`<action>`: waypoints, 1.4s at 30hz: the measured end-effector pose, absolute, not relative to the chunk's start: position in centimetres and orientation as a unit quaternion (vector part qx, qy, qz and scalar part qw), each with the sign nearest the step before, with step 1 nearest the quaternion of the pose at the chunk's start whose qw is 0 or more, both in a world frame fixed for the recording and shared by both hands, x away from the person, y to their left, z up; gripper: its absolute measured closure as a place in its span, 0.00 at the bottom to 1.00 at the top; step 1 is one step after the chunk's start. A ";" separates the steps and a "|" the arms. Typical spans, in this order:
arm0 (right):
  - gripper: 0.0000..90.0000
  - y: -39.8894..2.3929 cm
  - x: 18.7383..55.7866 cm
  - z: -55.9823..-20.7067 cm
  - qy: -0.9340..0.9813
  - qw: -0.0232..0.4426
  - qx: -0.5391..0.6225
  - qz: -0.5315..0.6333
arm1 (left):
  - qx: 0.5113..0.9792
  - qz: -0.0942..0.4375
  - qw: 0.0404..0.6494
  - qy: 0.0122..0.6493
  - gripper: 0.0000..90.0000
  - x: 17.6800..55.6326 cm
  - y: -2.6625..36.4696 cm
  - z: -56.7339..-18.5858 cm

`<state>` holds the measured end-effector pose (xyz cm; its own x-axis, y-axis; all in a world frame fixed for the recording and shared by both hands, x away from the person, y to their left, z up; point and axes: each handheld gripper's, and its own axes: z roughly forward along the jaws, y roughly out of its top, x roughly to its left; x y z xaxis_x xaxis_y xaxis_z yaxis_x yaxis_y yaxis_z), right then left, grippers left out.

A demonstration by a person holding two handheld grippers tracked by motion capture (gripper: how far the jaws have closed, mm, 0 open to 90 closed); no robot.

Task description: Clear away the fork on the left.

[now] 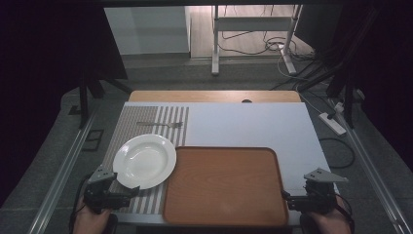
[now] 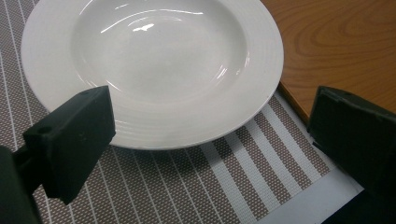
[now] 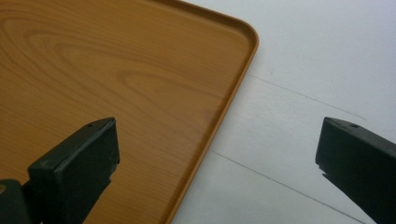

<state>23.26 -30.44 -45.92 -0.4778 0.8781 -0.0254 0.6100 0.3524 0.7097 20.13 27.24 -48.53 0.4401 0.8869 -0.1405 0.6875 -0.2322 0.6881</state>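
Two grippers, both w/ jaws wide apart, nothing held: left gripper lower left by white plate, right gripper lower right beside wooden tray.

A fork lies flat on the striped placemat in the upper left of the table, its tines toward the right of the frame, well apart from other tableware. The placemat covers the left portion of a white tabletop, and a strip of wooden edge runs along the far side. Beyond the table, at the top of the frame, a white metal stand rises from the floor amid loose cables, and a white power strip lies at right.
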 end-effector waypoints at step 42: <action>0.00 -29.9 23.6 -46.2 0.816 0.190 0.455 0.302 | 0.786 0.121 0.349 0.496 0.00 21.5 27.6 -47.9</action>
